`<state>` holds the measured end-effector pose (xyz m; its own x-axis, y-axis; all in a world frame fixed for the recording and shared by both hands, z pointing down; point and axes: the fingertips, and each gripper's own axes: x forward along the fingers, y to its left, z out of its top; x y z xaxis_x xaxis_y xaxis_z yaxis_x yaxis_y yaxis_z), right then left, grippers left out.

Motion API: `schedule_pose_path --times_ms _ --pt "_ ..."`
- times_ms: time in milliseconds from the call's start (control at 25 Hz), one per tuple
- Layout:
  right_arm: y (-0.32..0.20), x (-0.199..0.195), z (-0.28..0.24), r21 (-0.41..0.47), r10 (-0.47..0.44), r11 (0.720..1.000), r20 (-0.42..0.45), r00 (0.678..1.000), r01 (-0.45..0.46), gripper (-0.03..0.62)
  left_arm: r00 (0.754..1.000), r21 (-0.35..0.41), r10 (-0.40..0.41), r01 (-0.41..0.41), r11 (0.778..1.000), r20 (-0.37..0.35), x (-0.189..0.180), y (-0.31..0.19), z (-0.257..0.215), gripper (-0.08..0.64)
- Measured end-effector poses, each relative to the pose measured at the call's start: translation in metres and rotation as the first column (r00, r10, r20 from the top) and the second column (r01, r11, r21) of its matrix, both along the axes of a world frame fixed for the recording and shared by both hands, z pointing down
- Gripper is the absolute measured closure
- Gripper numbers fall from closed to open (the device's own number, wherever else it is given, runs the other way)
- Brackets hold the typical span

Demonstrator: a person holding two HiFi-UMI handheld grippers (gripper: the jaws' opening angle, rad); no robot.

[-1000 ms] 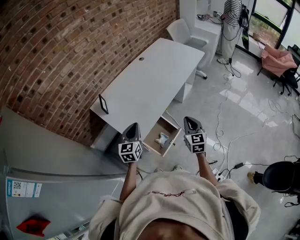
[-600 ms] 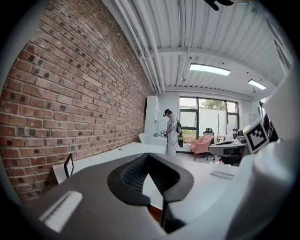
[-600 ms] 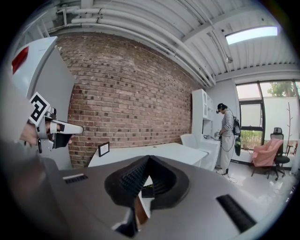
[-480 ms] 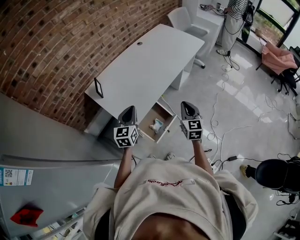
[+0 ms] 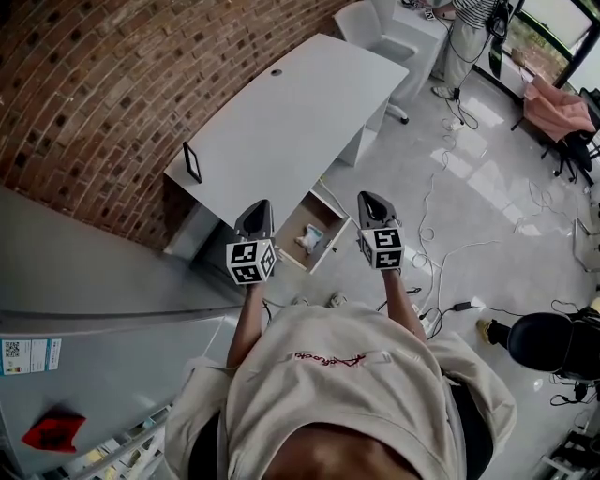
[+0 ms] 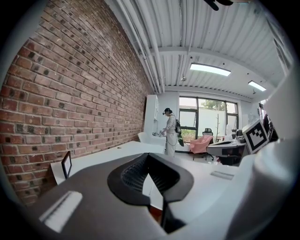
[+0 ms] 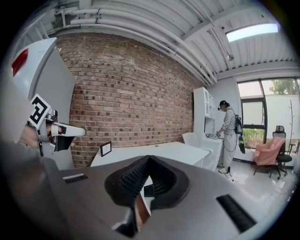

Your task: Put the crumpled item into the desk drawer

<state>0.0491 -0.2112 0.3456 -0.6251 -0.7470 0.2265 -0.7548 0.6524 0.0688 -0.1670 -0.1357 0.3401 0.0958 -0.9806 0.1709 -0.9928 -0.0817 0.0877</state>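
Note:
The white desk [image 5: 281,131] stands against the brick wall, its wooden drawer [image 5: 330,246] pulled open. A small pale crumpled item [image 5: 307,238] lies inside the drawer. I hold both grippers up in front of my chest, well short of the desk. My left gripper [image 5: 256,212] is shut with nothing in it, just left of the drawer in the head view. My right gripper [image 5: 368,202] is likewise shut and empty, just right of it. The left gripper [image 6: 148,156] and the right gripper [image 7: 147,159] each show ribbed pads meeting at the tip.
A small black picture frame [image 5: 191,161] stands on the desk's near left corner. A white chair [image 5: 370,23] and a standing person [image 5: 464,33] are beyond the desk. Cables [image 5: 441,253] trail over the floor at right. A grey cabinet [image 5: 94,291] is at left, a black chair [image 5: 553,342] at right.
The desk and open drawer have slid up and left in the head view as I step back. Both grippers stay shut and raised, the crumpled item still in the drawer.

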Motion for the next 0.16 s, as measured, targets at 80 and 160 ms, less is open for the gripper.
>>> schedule_pose_path --times_ms 80,160 --pt "-0.0018 -0.0021 -0.0005 0.004 -0.001 1.000 0.003 1.000 0.001 0.580 1.000 0.004 0.001 -0.001 1.000 0.000 -0.0006 -0.0019 0.0005 0.552" --pt "-0.0021 -0.0041 0.0005 0.005 0.000 1.000 0.006 1.000 0.000 0.580 1.000 0.005 0.003 -0.003 1.000 -0.001 -0.0012 -0.0025 0.0024 0.552"
